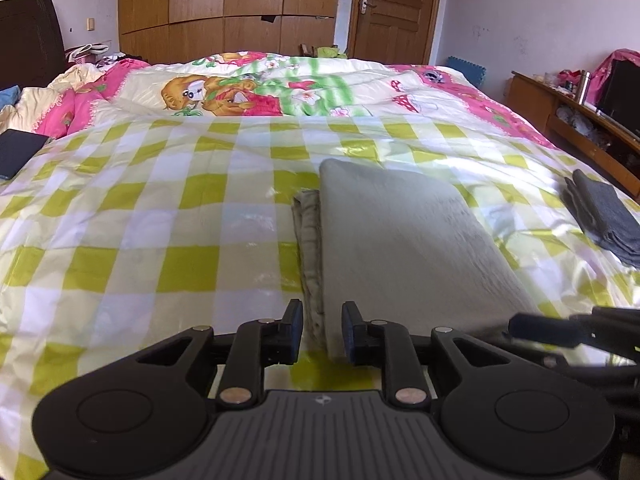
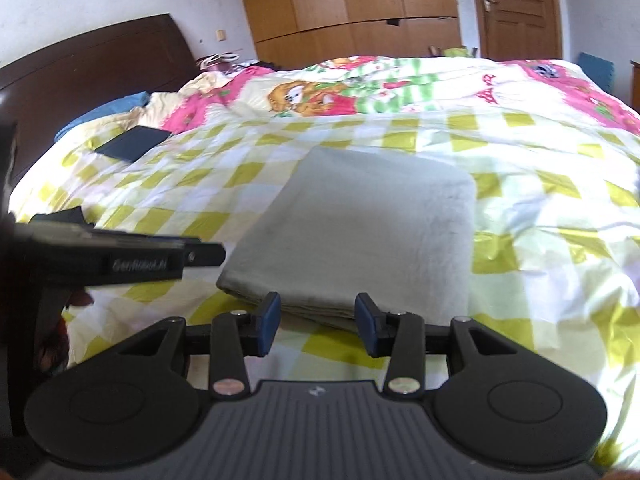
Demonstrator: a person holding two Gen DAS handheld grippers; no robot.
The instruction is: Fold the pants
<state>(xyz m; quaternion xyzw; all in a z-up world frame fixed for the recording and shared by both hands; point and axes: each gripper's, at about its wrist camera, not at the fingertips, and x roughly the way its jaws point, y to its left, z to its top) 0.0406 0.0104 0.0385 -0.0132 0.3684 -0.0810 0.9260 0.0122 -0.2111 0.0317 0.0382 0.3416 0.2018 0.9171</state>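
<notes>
Grey-green pants [image 1: 400, 240] lie folded into a neat rectangle on the green-and-white checked bedspread [image 1: 160, 220]; they also show in the right wrist view [image 2: 360, 232]. My left gripper [image 1: 322, 330] is open and empty, its fingers straddling the near left edge of the fold just above it. My right gripper [image 2: 316, 322] is open and empty at the near edge of the pants. The right gripper also shows at the right edge of the left wrist view [image 1: 560, 330]. The left gripper shows at the left of the right wrist view [image 2: 120, 258].
A folded dark grey garment [image 1: 604, 216] lies on the right of the bed. A dark flat case [image 1: 18, 152] lies at the left, also in the right wrist view [image 2: 134, 142]. A pink cartoon quilt [image 1: 280, 88] covers the far side. A wooden sideboard [image 1: 580, 128] stands to the right.
</notes>
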